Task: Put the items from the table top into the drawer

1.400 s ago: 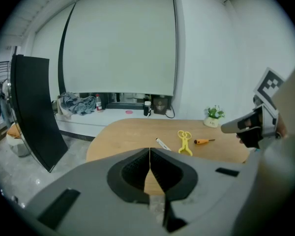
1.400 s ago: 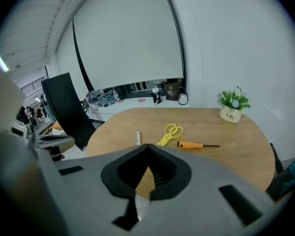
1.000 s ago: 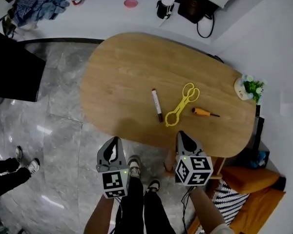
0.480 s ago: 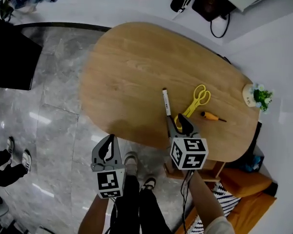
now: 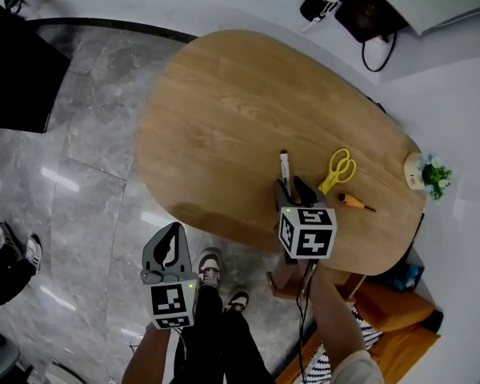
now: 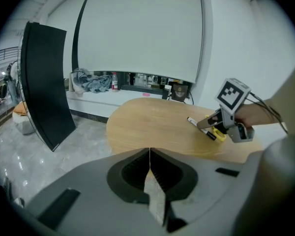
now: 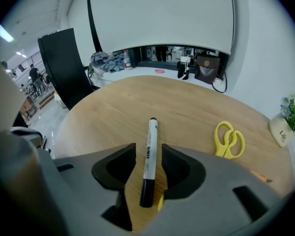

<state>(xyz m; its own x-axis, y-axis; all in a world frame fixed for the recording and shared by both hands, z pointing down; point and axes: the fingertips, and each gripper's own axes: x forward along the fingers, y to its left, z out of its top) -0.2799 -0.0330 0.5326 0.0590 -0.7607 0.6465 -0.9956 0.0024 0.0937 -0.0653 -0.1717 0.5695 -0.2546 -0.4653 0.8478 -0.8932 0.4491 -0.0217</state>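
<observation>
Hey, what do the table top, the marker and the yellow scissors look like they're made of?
Table top: wood or wood-look laminate, matte, with visible grain.
Marker: smooth white barrel and dark cap, probably plastic.
Yellow scissors: handles look like moulded plastic, evenly coloured; blades out of sight.

We see an oval wooden table (image 5: 224,94) standing on a grey marbled floor (image 5: 88,174). On its right half lie a white marker (image 5: 285,166), yellow scissors (image 5: 338,169) near it and an orange-handled screwdriver (image 5: 352,202). A small potted plant (image 5: 429,174) sits at its right edge.
</observation>
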